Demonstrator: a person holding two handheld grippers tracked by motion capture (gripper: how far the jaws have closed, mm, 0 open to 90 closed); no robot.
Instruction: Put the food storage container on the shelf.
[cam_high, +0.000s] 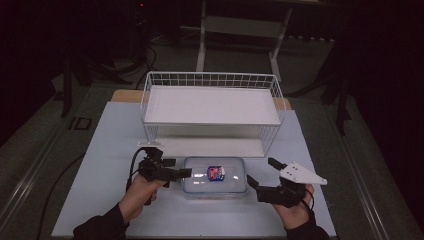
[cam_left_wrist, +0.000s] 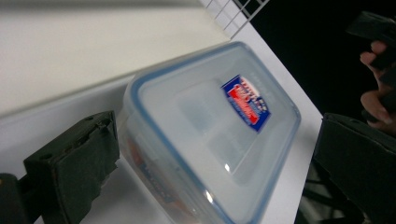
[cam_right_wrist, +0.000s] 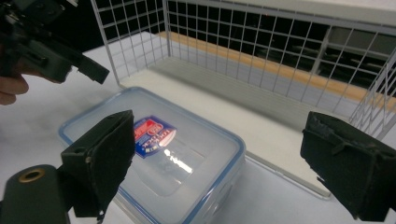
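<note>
A clear plastic container (cam_high: 215, 176) with a blue-rimmed lid and a red and blue label lies on the table in front of the rack. My left gripper (cam_high: 181, 169) is at its left end and open. In the left gripper view the container (cam_left_wrist: 205, 130) lies between the wide-apart jaws of that gripper (cam_left_wrist: 219, 135), the left jaw close to its corner. My right gripper (cam_high: 261, 171) is open just off the container's right end. In the right gripper view its jaws (cam_right_wrist: 224, 154) stand wide, with the container (cam_right_wrist: 187, 163) low and to the left between them.
A white wire rack (cam_high: 210, 105) with two shelves stands right behind the container; its lower shelf (cam_right_wrist: 243, 93) is bare. The pale table (cam_high: 115, 150) has free room on both sides. The surroundings are dark, with cables on the floor at left.
</note>
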